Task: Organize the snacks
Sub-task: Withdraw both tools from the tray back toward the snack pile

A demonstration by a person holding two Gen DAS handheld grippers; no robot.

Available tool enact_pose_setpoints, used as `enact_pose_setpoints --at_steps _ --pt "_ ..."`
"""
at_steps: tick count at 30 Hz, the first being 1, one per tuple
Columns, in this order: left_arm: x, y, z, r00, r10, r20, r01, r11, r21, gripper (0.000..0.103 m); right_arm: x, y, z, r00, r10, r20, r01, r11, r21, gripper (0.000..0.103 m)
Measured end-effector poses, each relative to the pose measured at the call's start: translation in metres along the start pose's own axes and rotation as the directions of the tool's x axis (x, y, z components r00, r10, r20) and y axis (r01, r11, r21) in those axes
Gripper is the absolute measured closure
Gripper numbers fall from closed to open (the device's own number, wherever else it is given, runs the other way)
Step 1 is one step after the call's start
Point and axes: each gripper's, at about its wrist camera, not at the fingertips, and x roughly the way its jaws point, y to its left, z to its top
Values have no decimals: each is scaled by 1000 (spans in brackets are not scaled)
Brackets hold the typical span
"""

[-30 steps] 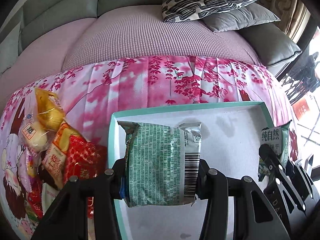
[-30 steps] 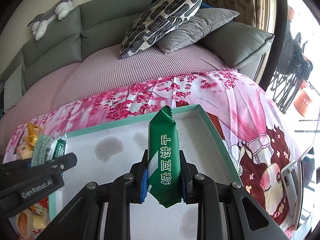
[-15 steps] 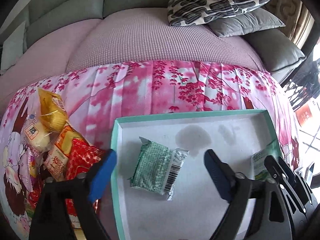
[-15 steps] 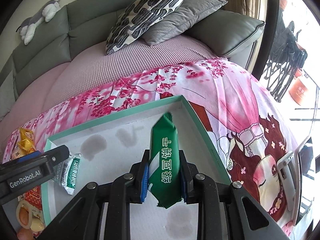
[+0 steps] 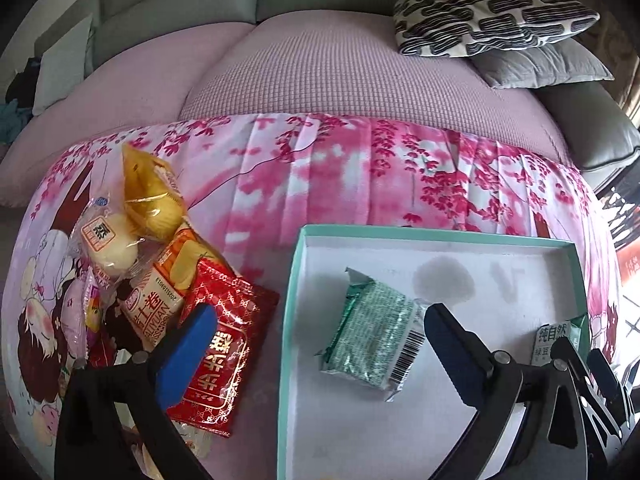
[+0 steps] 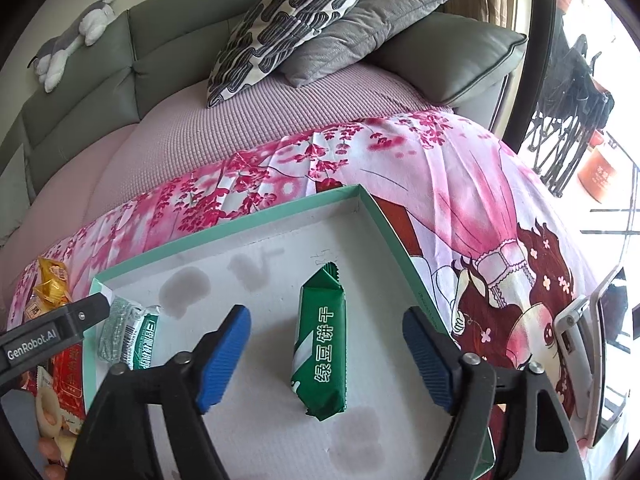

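A shallow white box with a teal rim [image 5: 294, 280] [image 6: 240, 222] lies on the pink flowered cloth. A pale green snack pack with a barcode [image 5: 370, 340] [image 6: 124, 332] lies in its left part. A dark green biscuit pack [image 6: 322, 344] [image 5: 554, 340] lies in its right part. My left gripper [image 5: 316, 356] is open and empty, straddling the box's left rim. My right gripper [image 6: 326, 356] is open and empty, its fingers either side of the dark green pack without touching it.
A pile of loose snacks lies left of the box: a red pack [image 5: 218, 352], an orange-and-white pack [image 5: 160, 292], a yellow pack [image 5: 150, 196], a pale bun pack [image 5: 110, 244]. A sofa with cushions [image 6: 288, 28] stands behind. A phone [image 6: 600, 356] lies right.
The right gripper opened and let the dark green pack drop flat into the box. The left gripper, open since half a second ago, drew back and left from the pale green pack.
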Motion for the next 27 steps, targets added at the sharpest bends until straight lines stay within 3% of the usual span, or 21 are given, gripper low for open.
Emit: enact_pose_setpoints --at_steps 2,5,13,20,27 --pt "2 2 -1 1000 0 -6 0 1000 -9 0 2 0 0 1000 5 -6 -5 1000 -3 14" --pt "3 5 -2 1000 10 -4 -10 1000 -17 0 2 4 -1 1000 9 -1 -9 1000 -19 0" --pt "1 12 -5 1000 -1 -6 1 999 -38 0 0 3 1 1000 4 0 -4 1000 -20 0" --pt "-19 18 -13 998 -60 -6 60 998 -12 0 -14 6 -1 999 -34 -27 33 999 -42 0" --pt "-42 43 -38 998 -64 -1 64 998 14 0 -43 28 -13 999 -27 24 30 991 -130 0"
